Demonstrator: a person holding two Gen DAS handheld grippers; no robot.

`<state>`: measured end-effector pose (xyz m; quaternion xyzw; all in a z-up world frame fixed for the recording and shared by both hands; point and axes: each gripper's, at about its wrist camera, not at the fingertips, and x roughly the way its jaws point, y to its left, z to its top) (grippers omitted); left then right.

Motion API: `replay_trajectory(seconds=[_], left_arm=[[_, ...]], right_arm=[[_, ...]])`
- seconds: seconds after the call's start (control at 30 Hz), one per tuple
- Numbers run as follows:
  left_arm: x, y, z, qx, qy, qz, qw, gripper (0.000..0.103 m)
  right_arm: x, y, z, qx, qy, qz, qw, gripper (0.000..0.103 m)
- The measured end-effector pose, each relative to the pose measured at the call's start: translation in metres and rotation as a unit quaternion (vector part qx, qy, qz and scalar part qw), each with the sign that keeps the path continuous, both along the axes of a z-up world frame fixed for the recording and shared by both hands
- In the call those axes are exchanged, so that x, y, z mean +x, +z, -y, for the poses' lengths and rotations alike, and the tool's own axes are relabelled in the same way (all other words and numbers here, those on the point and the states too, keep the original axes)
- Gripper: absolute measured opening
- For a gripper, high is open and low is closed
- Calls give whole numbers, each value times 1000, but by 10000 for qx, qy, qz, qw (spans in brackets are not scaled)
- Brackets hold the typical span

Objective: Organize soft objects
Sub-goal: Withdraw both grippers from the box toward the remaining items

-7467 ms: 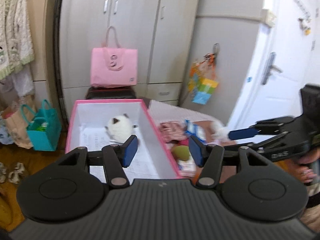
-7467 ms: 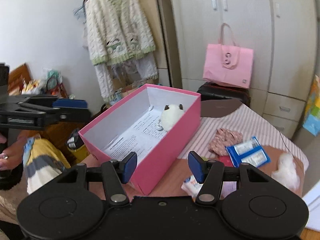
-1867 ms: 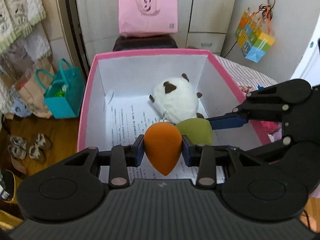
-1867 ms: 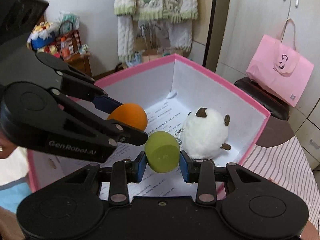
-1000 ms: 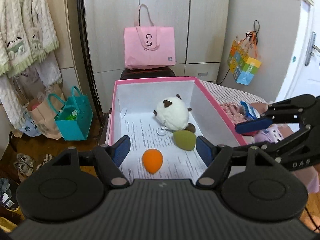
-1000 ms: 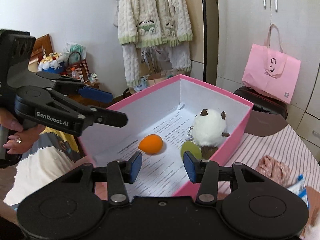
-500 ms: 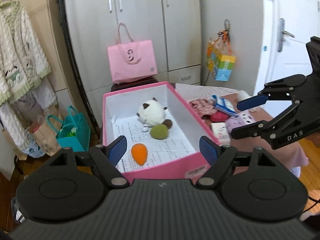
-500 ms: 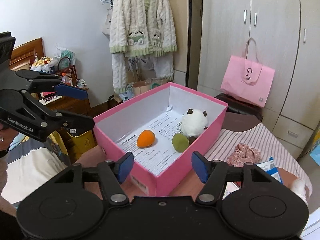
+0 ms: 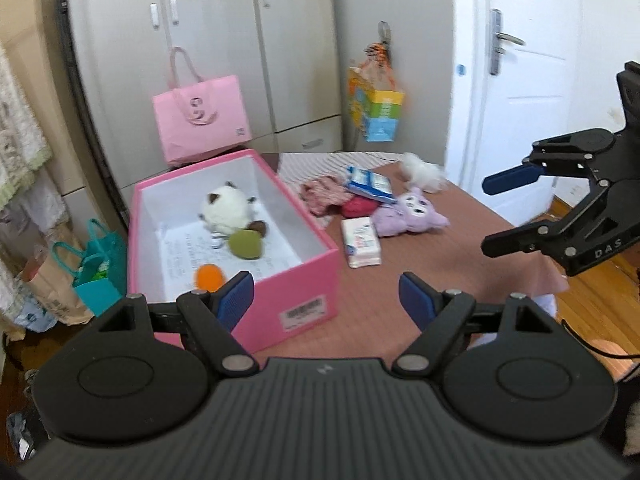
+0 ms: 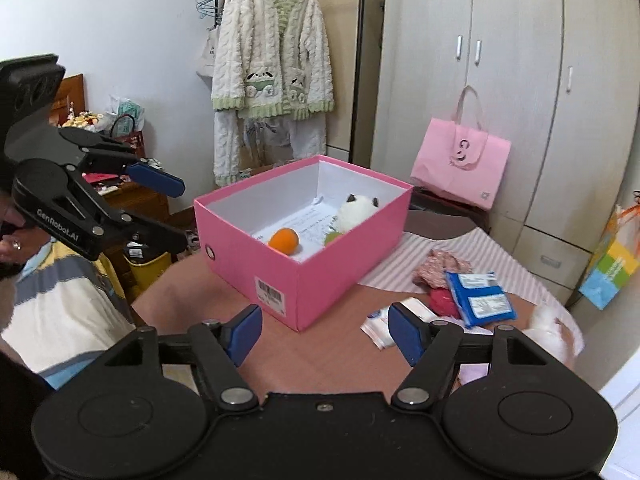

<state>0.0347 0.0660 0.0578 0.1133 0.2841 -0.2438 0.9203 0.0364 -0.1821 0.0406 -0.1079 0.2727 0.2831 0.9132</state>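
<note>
Back from the pink box (image 9: 280, 292), left gripper (image 9: 326, 300) and right gripper (image 10: 324, 334) gape empty, sponges released.

Brown tabletop (image 9: 472, 248) has a pink box (image 9: 304, 276), striped cloth (image 10: 448, 248), tissue pack (image 9: 361, 242), purple plush (image 9: 412, 216), blue packet (image 9: 370, 184) and white fluff (image 9: 422, 168) on it.

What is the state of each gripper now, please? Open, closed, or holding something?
Left gripper: open, jaws just opened wider, nothing between them.
Right gripper: open, jaws just opened wider, nothing between them.
</note>
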Motion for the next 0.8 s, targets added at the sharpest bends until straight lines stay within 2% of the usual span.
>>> replay_trajectory(seconds=[0.1, 0.17, 0.27, 0.37, 0.47, 0.6, 0.67, 0.8], left_arm=[[-4, -6, 9, -93, -201, 26, 9998, 79], [-5, -13, 10, -259, -91, -33, 9996, 79], [-7, -26, 14, -272, 7, -1, 9996, 79], [-7, -37, 23, -287, -149, -45, 9995, 79], [-2, -43, 34, -369, -264, -156, 9988, 79], [-4, -50, 60, -167, -286, 130, 9994, 80], [-1, -52, 73, -162, -438, 97, 9989, 84], [15, -55, 94, -110, -555, 69, 9984, 85]], right_arm=[[-6, -6, 12, 72, -142, -57, 9999, 74], [-8, -13, 20, 166, -251, -129, 9995, 75], [-13, -26, 33, 263, -430, -222, 9985, 75], [-14, -37, 45, 284, -595, -286, 9974, 76], [-10, -46, 57, 463, -500, -421, 9968, 80], [1, -54, 66, 464, -534, -399, 9967, 83], [6, -56, 69, 435, -570, -314, 9969, 85], [21, -57, 82, 426, -661, -228, 9966, 85]])
